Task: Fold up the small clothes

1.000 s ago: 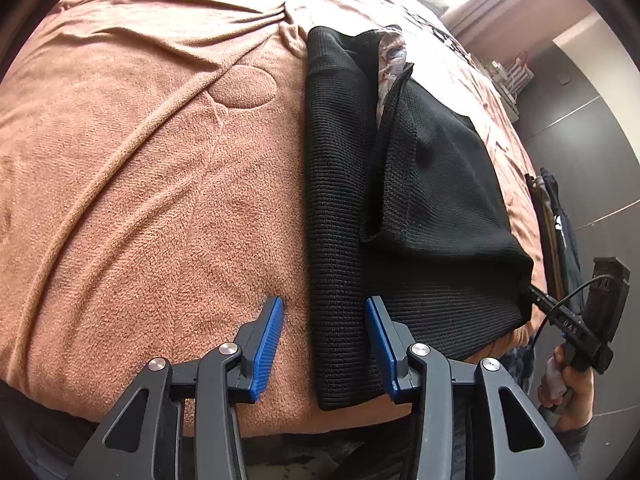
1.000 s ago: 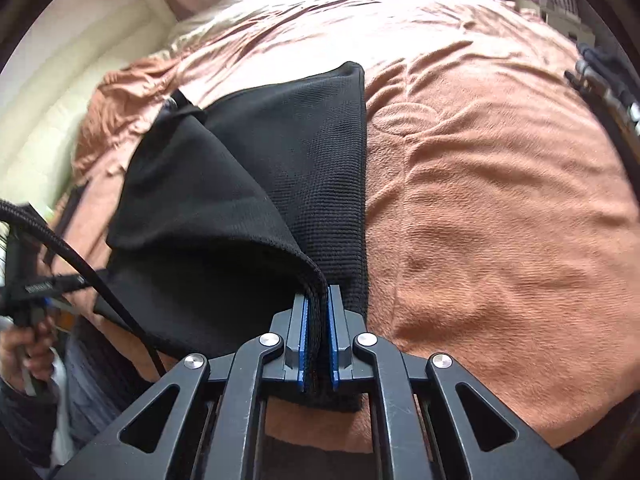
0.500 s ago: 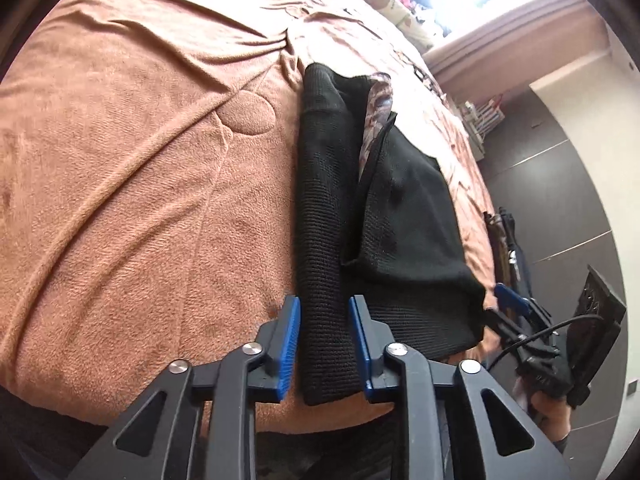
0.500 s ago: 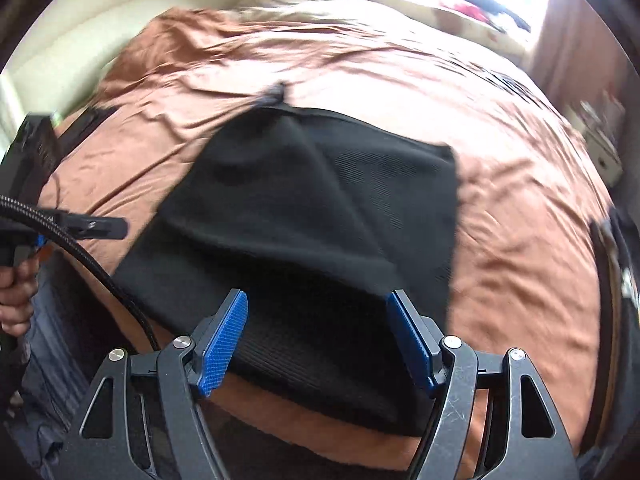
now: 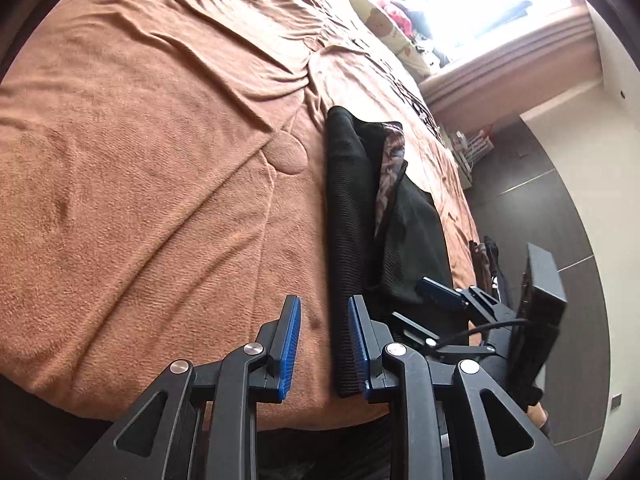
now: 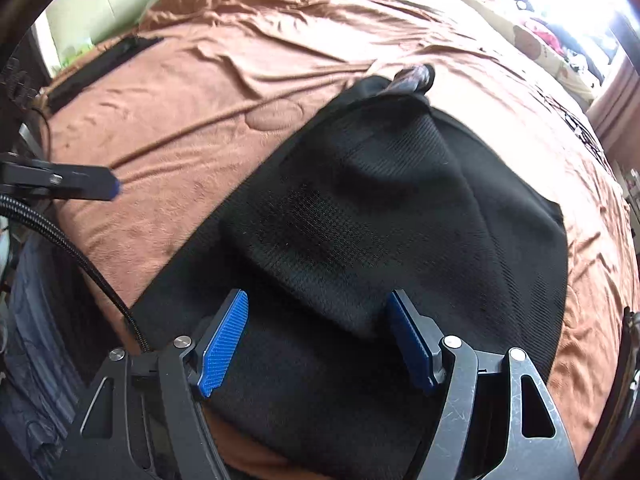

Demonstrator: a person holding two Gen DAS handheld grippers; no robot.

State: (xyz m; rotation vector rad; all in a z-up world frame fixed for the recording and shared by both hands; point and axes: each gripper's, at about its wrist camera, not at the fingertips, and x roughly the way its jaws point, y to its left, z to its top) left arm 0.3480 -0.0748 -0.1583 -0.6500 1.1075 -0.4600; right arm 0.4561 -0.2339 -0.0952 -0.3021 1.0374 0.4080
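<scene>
While the black ribbed-knit garment [image 6: 400, 216] lies partly folded near the front edge of the bed, we judge the fold only half made: one flap is laid over the body of the cloth, and the long strip on our left side is not yet turned in.

Our right gripper [image 6: 320, 340] hangs over the near hem, its blue ridged pads [image 6: 222, 340] set wide apart and holding nothing. Our left gripper [image 5: 320, 344] sits low at the bed's edge with a narrower gap. The near end of the garment's left edge [image 5: 346, 264] lies just beside the inner pad; we cannot tell whether it touches. Nothing is gripped there.

Next move, as we judge it: the left claw needs to shift inward so the edge falls between the pads, close on it, then carry the strip over the middle. The right should take the same hem so the fold stays square.

Materials:
- Garment: fine ribbed weave, matt, limp. It drapes in soft ridges and should sag if lifted by one corner. A patterned brownish lining or inner layer [image 5: 390, 172] shows at the far end.
- Rust-brown fleecy blanket [image 5: 140, 160]: napped, creased, with a round stitched patch [image 5: 290, 154]. Likely to drag on the knit.
- Pads: hard, finely grooved plastic.
</scene>
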